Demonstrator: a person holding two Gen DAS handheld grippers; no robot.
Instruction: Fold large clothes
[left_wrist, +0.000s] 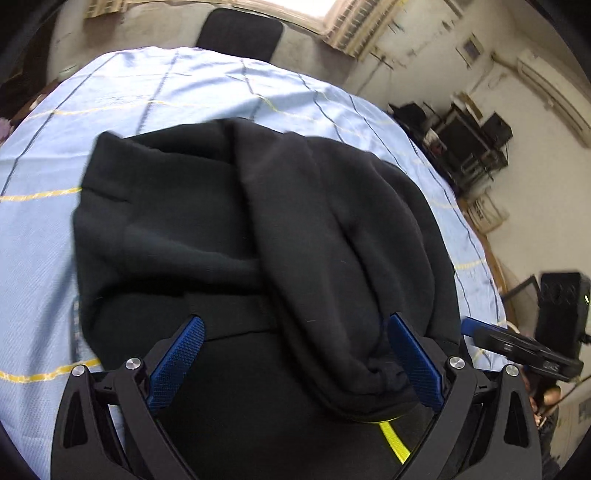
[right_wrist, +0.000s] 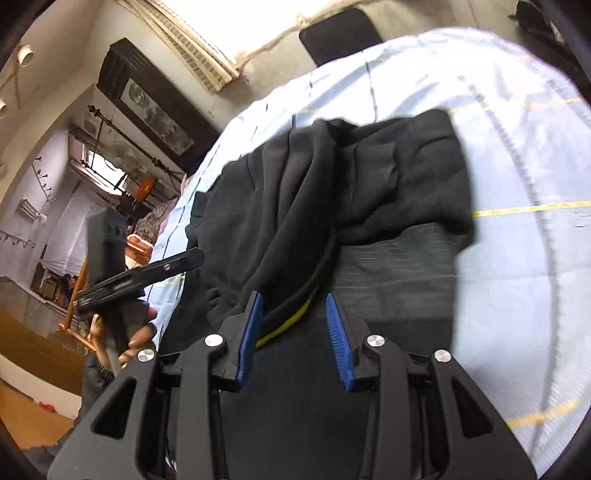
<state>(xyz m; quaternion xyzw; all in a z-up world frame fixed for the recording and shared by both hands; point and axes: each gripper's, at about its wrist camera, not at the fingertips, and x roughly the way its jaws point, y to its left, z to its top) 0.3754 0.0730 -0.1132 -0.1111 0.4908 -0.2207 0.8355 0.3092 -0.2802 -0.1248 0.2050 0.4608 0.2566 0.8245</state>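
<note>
A large black garment (left_wrist: 207, 229) lies bunched on the light blue checked cloth (left_wrist: 155, 92) over the table. A thick folded part with a yellow-lined edge (left_wrist: 393, 435) runs down to the near side. My left gripper (left_wrist: 295, 354) is open, its blue pads wide apart above the garment, the folded part lying between them. In the right wrist view the garment (right_wrist: 369, 177) lies in a heap and my right gripper (right_wrist: 293, 325) is open just above its near edge, where the yellow trim (right_wrist: 291, 321) shows. The other gripper (right_wrist: 140, 277) shows at left.
A black chair back (left_wrist: 240, 33) stands beyond the table's far edge. Shelves with dark equipment (left_wrist: 465, 140) stand at the right of the room. The right gripper (left_wrist: 524, 350) shows at the table's right edge. A framed picture (right_wrist: 155, 107) hangs on the wall.
</note>
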